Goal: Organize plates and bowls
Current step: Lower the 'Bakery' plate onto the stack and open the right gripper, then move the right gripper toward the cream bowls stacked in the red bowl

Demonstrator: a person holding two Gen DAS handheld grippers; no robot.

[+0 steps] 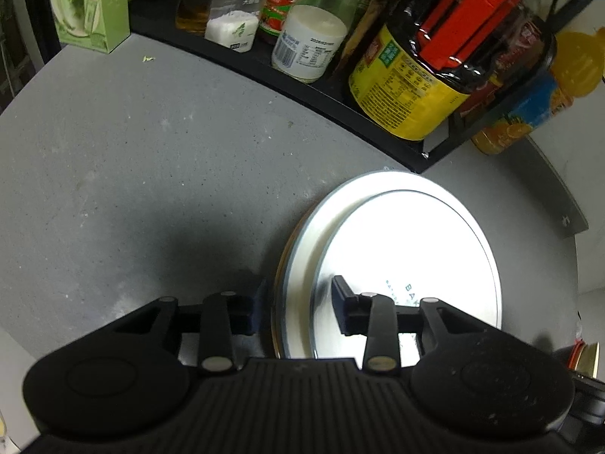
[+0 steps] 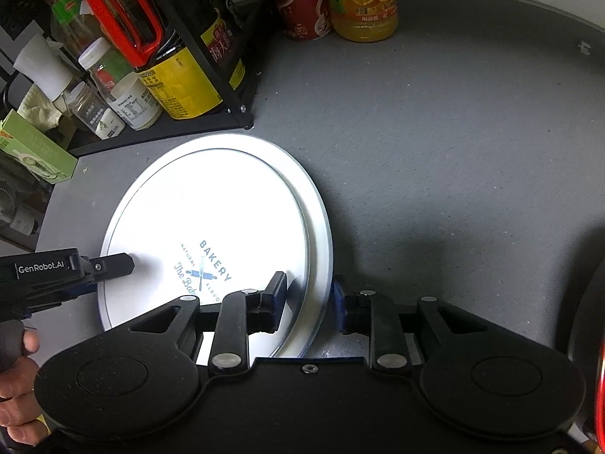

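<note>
The left gripper (image 1: 297,312), matte black with ribbed housing, has its jaws apart on either side of the near rim of a round white plate (image 1: 412,249); one finger sits outside the rim, the other over the plate's face, and whether they press the rim cannot be told. The right gripper (image 2: 308,302) straddles the opposite rim in the same way, jaws parted, one finger over the plate and one just off its edge above the counter (image 2: 435,151). In the right wrist view the left gripper reaches in from the left, held by a person's hand (image 2: 15,393).

The plate lies flat on the grey, speckled, stone-like counter, just in front of a black metal rack (image 2: 211,121). It is glossy, with a raised outer band and a blue "BAKERY" print with crossed rolling pins in its well; glare washes out most of its surface.

In the rack stand a big dark sauce bottle (image 2: 181,75) with a yellow label and red handle, a small white-capped jar (image 2: 128,102) holding white powder, a clear shaker (image 1: 234,19) part-filled with white grains, and a bottle of golden oil (image 1: 193,0). Beside the rack stand a red can (image 2: 302,3) and an orange juice bottle (image 2: 363,0), and a green carton (image 1: 90,3) at its other end.
</note>
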